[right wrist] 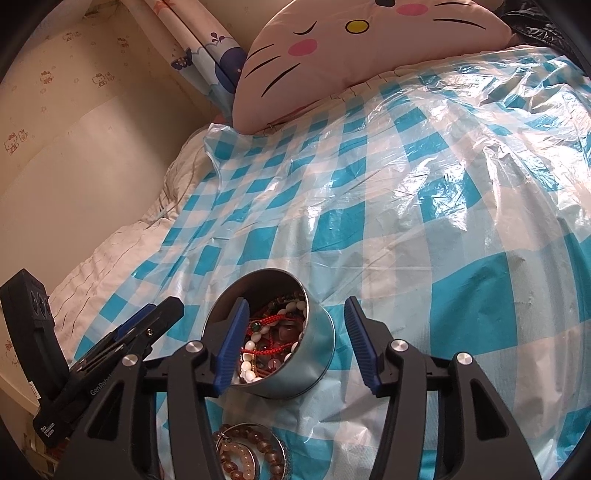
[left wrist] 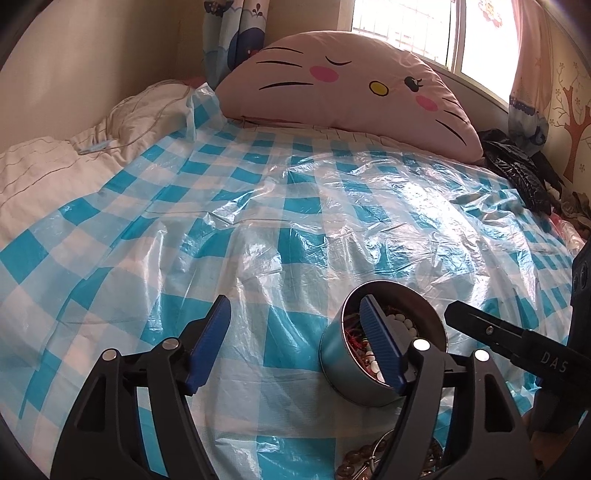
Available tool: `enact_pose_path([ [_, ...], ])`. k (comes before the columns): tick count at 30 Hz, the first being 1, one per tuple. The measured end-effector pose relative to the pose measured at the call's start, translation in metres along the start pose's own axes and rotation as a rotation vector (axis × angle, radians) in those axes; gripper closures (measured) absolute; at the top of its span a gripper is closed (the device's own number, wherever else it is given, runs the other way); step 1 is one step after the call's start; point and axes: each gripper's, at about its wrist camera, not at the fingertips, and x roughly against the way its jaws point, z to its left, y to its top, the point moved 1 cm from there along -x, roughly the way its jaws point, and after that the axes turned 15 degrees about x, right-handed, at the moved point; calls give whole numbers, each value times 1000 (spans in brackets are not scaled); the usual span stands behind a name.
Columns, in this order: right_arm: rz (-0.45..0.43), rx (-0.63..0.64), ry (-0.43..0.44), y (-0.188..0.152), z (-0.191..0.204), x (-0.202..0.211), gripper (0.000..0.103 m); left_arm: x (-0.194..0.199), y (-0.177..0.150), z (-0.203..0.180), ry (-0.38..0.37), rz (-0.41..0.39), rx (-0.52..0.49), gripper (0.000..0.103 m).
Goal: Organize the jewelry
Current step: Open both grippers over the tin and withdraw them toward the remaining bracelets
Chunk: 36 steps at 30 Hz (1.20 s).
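**Hazard check: open tin on a soft bed**

Your left gripper (left wrist: 295, 343) and right gripper (right wrist: 293, 345) both stand with jaws open, holding nothing. Each straddles one wall of the jewelry tin (right wrist: 314, 373), one finger inside it. The tin sits tilted on slick plastic sheeting (right wrist: 424, 221) covering the bed; a nudge could tip it and spill the beads (right wrist: 273, 336). More bracelets (right wrist: 245, 454) lie just in front. Beyond: cat pillow (left wrist: 351, 92), window (left wrist: 406, 29).

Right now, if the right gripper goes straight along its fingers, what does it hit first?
Most likely the round metal tin of beads. The right gripper is open, its left pad over the tin's mouth, its right pad beside the wall. Beyond lies only the checked plastic sheet. Depth is unclear.
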Motion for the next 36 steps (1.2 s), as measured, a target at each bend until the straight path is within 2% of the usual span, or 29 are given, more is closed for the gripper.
enact_pose_path([
  [5, 5, -2, -9, -2, 0, 2, 49, -4, -1, 4, 8, 9, 4, 33],
  [13, 34, 2, -45, -9, 0, 11, 40, -9, -4, 10, 33, 24, 18, 33],
  [21, 102, 51, -68, -22, 15, 9, 40, -5, -4, 14, 49, 14, 39, 30],
  [26, 188, 160, -161, -40, 32, 9, 40, 3, -5, 17, 40, 12, 65, 28],
  [32, 288, 273, -253, -55, 45, -2, 40, 16, -15, 18, 37, 31, 50, 27],
  [36, 325, 348, -327, -60, 53, -5, 35, 26, -24, 21, 39, 42, 41, 24],
])
